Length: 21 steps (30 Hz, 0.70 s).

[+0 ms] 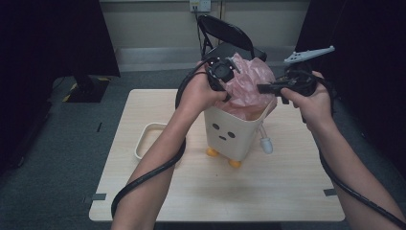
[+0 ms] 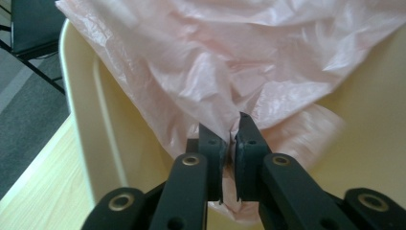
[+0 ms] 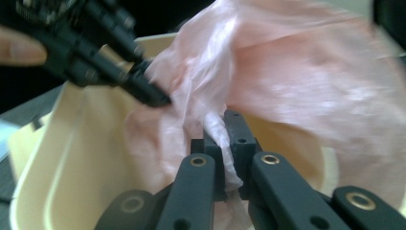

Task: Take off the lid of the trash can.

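Observation:
A cream bin (image 1: 230, 134) with a drawn face and orange feet stands mid-table, and a crumpled pink plastic bag (image 1: 249, 86) bulges out of its top. My left gripper (image 1: 226, 92) reaches the bag from the left side of the rim. In the left gripper view its jaws (image 2: 229, 139) are shut on a fold of the pink bag (image 2: 215, 72) just inside the bin wall (image 2: 86, 120). My right gripper (image 1: 261, 88) comes in from the right. Its jaws (image 3: 225, 136) pinch a twisted strip of the bag (image 3: 297, 86), with the left gripper (image 3: 160, 100) gripping the film a little farther off.
A shallow cream tray (image 1: 146, 139) lies on the wooden table (image 1: 287, 191) left of the bin. A small white object (image 1: 266, 143) rests by the bin's right side. A black folding chair (image 1: 230, 36) stands behind the table, with dark curtains at both sides.

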Tool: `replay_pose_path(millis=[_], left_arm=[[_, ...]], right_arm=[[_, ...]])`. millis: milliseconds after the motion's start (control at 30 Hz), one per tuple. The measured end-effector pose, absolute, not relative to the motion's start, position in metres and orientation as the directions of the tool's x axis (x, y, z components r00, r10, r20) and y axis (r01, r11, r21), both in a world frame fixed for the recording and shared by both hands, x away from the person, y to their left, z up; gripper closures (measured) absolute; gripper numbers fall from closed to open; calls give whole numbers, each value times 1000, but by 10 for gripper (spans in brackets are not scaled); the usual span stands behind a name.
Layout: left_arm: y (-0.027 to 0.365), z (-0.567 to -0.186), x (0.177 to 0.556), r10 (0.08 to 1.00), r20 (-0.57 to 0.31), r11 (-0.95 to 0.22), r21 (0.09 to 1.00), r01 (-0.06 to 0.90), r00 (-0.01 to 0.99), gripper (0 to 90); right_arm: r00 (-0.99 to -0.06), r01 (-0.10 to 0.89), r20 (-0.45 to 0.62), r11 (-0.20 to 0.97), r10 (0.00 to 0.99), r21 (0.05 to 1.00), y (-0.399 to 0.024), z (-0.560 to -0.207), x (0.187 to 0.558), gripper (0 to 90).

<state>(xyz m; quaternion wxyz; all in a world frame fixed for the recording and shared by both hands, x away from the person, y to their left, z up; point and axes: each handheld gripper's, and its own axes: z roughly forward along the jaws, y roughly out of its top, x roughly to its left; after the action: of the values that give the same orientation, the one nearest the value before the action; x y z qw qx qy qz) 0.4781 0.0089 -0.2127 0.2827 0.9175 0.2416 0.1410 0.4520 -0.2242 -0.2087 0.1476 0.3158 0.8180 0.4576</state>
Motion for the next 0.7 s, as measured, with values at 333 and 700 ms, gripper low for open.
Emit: replay_pose_path(millis=[333, 700], left_arm=[[32, -182, 480, 556, 85, -594, 736, 324, 827, 295], [-4, -203, 501, 530, 21, -666, 629, 400, 848, 844]], right_arm=[[-855, 343, 36, 512, 517, 787, -180, -218, 444, 900], [-854, 318, 30, 477, 519, 819, -173, -217, 443, 567]])
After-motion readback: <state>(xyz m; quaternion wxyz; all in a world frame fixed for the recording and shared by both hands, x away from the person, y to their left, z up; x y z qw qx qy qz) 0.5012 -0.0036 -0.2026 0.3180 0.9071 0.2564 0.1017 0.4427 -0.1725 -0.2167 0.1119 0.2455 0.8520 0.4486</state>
